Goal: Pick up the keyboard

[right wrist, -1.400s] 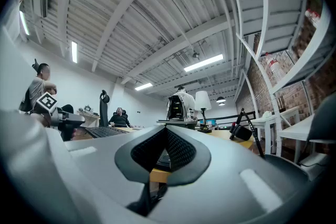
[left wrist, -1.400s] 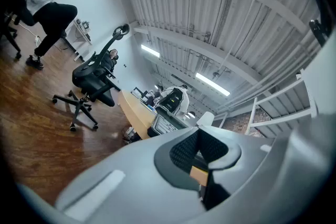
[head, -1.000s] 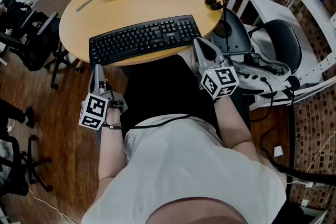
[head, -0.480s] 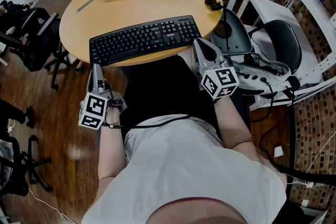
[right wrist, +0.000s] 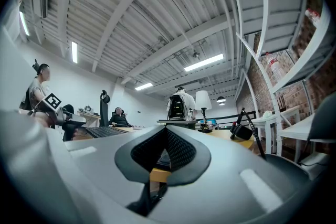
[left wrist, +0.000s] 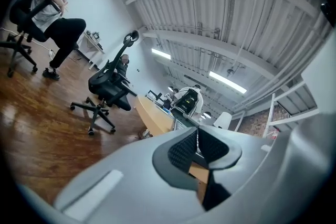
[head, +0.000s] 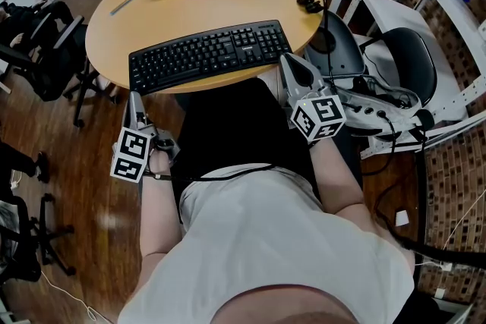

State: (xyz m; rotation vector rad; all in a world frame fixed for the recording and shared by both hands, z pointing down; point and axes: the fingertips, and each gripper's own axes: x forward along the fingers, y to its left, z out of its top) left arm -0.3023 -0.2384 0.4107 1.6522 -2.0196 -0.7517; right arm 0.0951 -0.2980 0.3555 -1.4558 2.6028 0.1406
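From the head view we cannot decide if any claw tip touches the black plastic keyboard [head: 209, 57], because we look from steeply above and the person's body covers the lower middle of the picture. The keyboard lies flat along the near edge of the round wooden table [head: 190, 7], a little slanted, with its right end further away. The left gripper [head: 135, 99] is just beside its near left corner, and the right gripper [head: 287, 61] is just beside its right end, so the keyboard is between the two tips. The left gripper view shows only the pale table edge and a black office chair [left wrist: 107, 89] on the floor; its own jaws hide the keyboard. These jaws are just opening, with a thin slit and nothing between the pads. The right gripper view gives what the left one does not: the keyboard seen edge-on at the left, on the tabletop. The right jaws are closed together and empty.
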